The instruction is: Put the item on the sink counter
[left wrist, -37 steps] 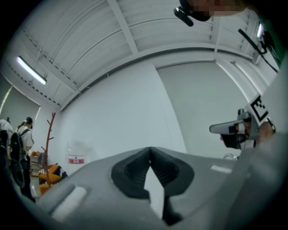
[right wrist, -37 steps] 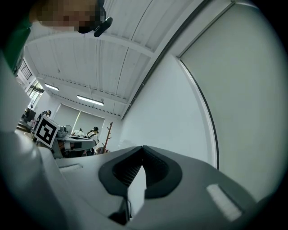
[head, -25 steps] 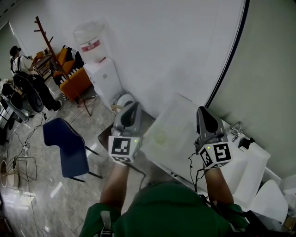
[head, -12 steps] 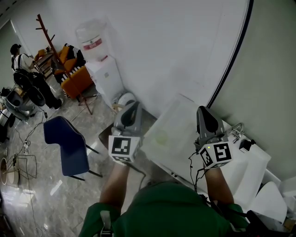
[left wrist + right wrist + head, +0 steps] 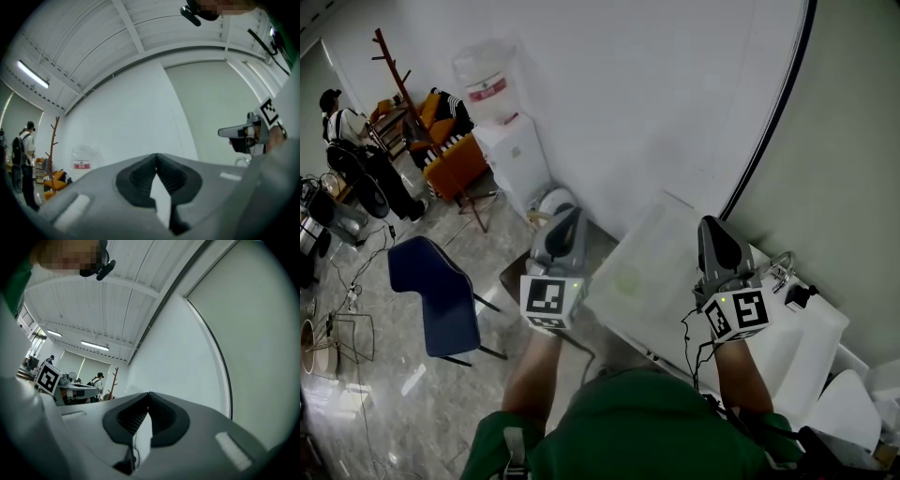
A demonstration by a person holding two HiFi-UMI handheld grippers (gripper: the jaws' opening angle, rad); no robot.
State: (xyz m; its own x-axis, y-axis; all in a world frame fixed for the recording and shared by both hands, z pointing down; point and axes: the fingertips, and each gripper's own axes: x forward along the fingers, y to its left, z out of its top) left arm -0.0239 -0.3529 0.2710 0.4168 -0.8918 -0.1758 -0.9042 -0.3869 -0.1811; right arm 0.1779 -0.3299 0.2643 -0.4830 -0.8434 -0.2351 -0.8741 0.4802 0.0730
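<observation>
In the head view both grippers are held out level in front of a green-shirted body. My left gripper (image 5: 570,212) hangs over the floor just left of the white sink counter (image 5: 661,239). My right gripper (image 5: 711,222) is above the counter, near the chrome faucet (image 5: 781,262). In the left gripper view the left gripper's (image 5: 156,157) jaws meet at the tips with nothing between them, and the right gripper (image 5: 230,132) shows at the right. The right gripper's (image 5: 148,395) jaws are likewise shut and empty against the white wall. A faint pale round patch (image 5: 625,277) lies on the counter.
A water dispenser (image 5: 508,141) stands against the wall at the back left, with an orange seat (image 5: 450,167) and a wooden coat rack (image 5: 394,70) beyond it. A blue chair (image 5: 431,298) is on the shiny floor at left. A person (image 5: 342,127) stands far left.
</observation>
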